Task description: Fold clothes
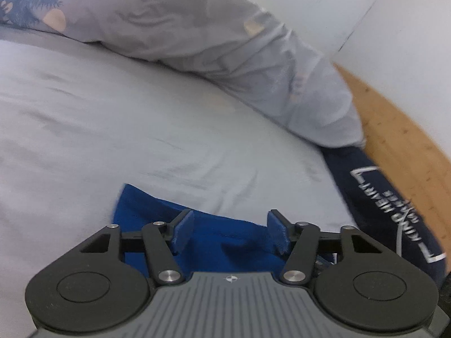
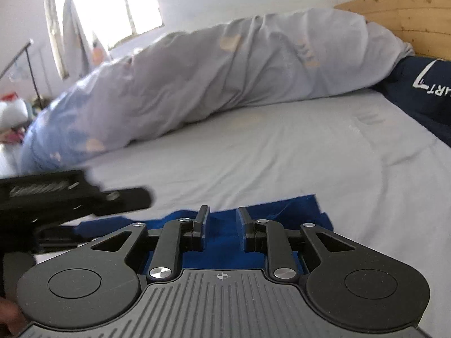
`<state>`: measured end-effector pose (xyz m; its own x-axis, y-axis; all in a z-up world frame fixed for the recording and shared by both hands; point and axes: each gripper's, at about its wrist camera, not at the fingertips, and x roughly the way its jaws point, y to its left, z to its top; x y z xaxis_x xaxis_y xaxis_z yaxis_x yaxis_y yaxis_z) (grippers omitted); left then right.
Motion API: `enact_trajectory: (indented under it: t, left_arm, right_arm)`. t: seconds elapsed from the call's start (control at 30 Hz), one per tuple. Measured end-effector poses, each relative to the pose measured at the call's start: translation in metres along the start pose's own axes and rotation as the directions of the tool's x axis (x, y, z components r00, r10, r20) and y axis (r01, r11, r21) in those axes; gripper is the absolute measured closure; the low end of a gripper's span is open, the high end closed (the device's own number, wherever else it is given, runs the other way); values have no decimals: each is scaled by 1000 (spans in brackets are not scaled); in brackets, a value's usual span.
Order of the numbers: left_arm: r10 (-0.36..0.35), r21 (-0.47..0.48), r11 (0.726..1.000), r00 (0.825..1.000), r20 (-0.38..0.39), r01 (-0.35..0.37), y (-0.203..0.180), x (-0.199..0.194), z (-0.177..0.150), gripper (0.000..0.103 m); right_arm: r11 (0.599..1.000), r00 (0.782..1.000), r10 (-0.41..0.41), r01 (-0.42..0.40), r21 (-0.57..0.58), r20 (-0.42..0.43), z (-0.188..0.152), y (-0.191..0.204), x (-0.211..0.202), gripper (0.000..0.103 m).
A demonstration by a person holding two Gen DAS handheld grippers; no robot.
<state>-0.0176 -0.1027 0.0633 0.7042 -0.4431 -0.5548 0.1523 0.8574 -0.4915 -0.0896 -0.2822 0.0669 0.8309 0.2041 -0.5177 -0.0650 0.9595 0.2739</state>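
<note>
A bright blue garment (image 1: 146,208) lies on the pale grey bed sheet (image 1: 112,112), close under both grippers. My left gripper (image 1: 229,231) hovers over it with its blue-padded fingers (image 1: 183,229) wide apart and nothing pinched between them. In the right wrist view the same blue garment (image 2: 282,205) shows its rumpled far edge. My right gripper (image 2: 222,225) is over it with a narrow gap between its pads, through which blue cloth shows from below. The left gripper's black body (image 2: 70,194) is blurred at the left of that view.
A bunched pale duvet (image 2: 225,79) with a printed pattern runs across the far side of the bed. A navy garment with white lettering (image 2: 422,90) lies at the right by the wooden headboard (image 2: 408,8). A bright window (image 2: 112,0) and a clothes rack (image 2: 28,64) stand far left.
</note>
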Motion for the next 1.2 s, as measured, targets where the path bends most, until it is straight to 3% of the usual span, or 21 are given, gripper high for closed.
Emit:
enact_trajectory:
  t: [0.03, 0.07, 0.1, 0.17, 0.2, 0.33, 0.4, 0.43, 0.5, 0.57, 0.6, 0.63, 0.67, 0.77, 0.9, 0.97, 1.0, 1.07, 1.13, 1.2]
  left_arm:
    - [22, 34, 999, 1000, -13, -22, 1, 8, -1, 42]
    - [87, 90, 992, 996, -25, -84, 0, 18, -5, 51]
    - [144, 143, 980, 989, -29, -138, 1, 27, -10, 53]
    - [134, 188, 973, 991, 17, -135, 5, 31, -19, 54]
    - [129, 208, 969, 991, 37, -134, 7, 33, -22, 54]
    - [95, 181, 978, 994, 46, -102, 14, 32, -19, 56]
    - [82, 145, 985, 995, 50, -88, 23, 29, -14, 68]
    - [127, 152, 979, 989, 70, -137, 25, 27, -13, 74]
    - [213, 164, 959, 971, 110, -229, 29, 22, -12, 73]
    - [244, 186, 947, 963, 116, -263, 36, 14, -10, 68]
    - [273, 198, 936, 955, 117, -291, 39, 8, -9, 60]
    - [297, 197, 928, 948, 117, -315, 43, 2, -7, 42]
    - [318, 194, 922, 941, 118, -336, 48, -5, -6, 37]
    - [313, 136, 934, 940, 137, -331, 54, -34, 1, 37]
    - [242, 45, 966, 954, 177, -253, 44, -51, 8, 31]
    - [192, 33, 979, 963, 190, -201, 27, -47, 14, 30]
    - [172, 28, 983, 966, 195, -180, 18, -41, 17, 28]
    - [133, 19, 990, 969, 207, -140, 2, -30, 24, 18]
    - [133, 23, 990, 964, 230, -142, -11, -13, 28, 7]
    - [151, 30, 986, 958, 243, -163, -18, 4, 28, 2]
  right_arm:
    - [1000, 1000, -12, 12, -14, -16, -2, 1, 9, 80]
    - [999, 999, -29, 28, -25, -36, -4, 0, 18, 80]
    - [997, 996, -65, 63, -34, -55, -7, -3, 26, 82]
    - [988, 986, -151, 148, -50, -64, -10, -14, 39, 99]
    - [988, 986, -150, 147, -45, -70, -12, -21, 43, 102]
    - [986, 986, -153, 149, -72, -64, -16, -40, 50, 103]
    - [987, 987, -145, 141, -74, -63, -17, -43, 51, 103]
    - [987, 987, -148, 143, -78, -60, -18, -44, 51, 103]
    - [985, 986, -159, 155, -78, -47, -18, -43, 50, 103]
    - [986, 986, -162, 160, -48, -31, -21, -44, 47, 103]
    - [986, 986, -164, 163, -28, -24, -21, -45, 45, 103]
    - [987, 987, -160, 160, -10, -20, -21, -47, 45, 103]
    - [987, 987, -158, 159, 15, -15, -20, -50, 42, 103]
    - [980, 984, -176, 174, 91, 14, -17, -55, 25, 102]
    - [976, 975, -191, 177, 124, 116, -9, -42, -8, 79]
    - [983, 975, -152, 132, 126, 164, -2, -31, -16, 51]
    - [986, 974, -133, 111, 127, 186, 2, -26, -17, 47]
    - [988, 969, -113, 86, 129, 218, 10, -18, -13, 26]
    - [985, 964, -107, 70, 157, 243, 15, -18, -4, 20]
    - [965, 966, -93, 27, 262, 243, 14, -30, 10, 10]
